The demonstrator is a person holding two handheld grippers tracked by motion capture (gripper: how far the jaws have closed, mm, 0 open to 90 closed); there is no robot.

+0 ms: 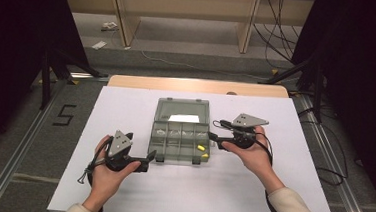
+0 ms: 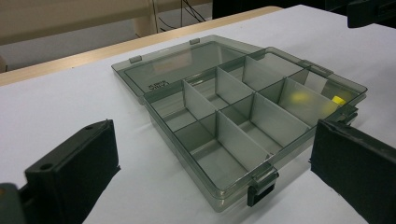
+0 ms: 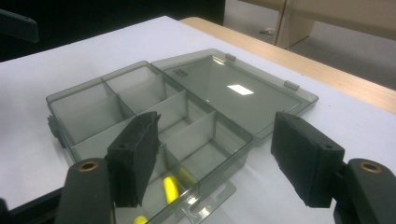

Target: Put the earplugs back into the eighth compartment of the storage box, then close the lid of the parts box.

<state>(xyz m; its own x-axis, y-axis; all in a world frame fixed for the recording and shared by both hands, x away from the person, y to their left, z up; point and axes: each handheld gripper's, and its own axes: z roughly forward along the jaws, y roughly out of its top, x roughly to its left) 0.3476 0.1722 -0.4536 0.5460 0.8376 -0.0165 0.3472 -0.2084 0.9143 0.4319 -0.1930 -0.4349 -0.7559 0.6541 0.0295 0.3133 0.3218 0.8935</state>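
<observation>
A smoky clear compartment box (image 1: 181, 138) lies open in the middle of the white sheet, its lid (image 1: 183, 110) folded flat at the far side. Small yellow pieces (image 1: 201, 148) rest in its front right compartment; they are also in the right gripper view (image 3: 170, 189) and the left gripper view (image 2: 339, 100). My left gripper (image 1: 149, 158) sits low at the box's front left corner, open (image 2: 217, 140), its pads clear of the box wall (image 2: 224, 186). My right gripper (image 1: 215, 130) hovers at the box's right side, open (image 3: 217, 140), with nothing held.
The white sheet (image 1: 126, 106) covers the table, and a wooden edge (image 1: 197, 85) shows at the far side. Beyond it are shelf legs (image 1: 124, 26) and cables (image 1: 281, 37) on the floor. A dark stand (image 1: 49, 61) is at the left.
</observation>
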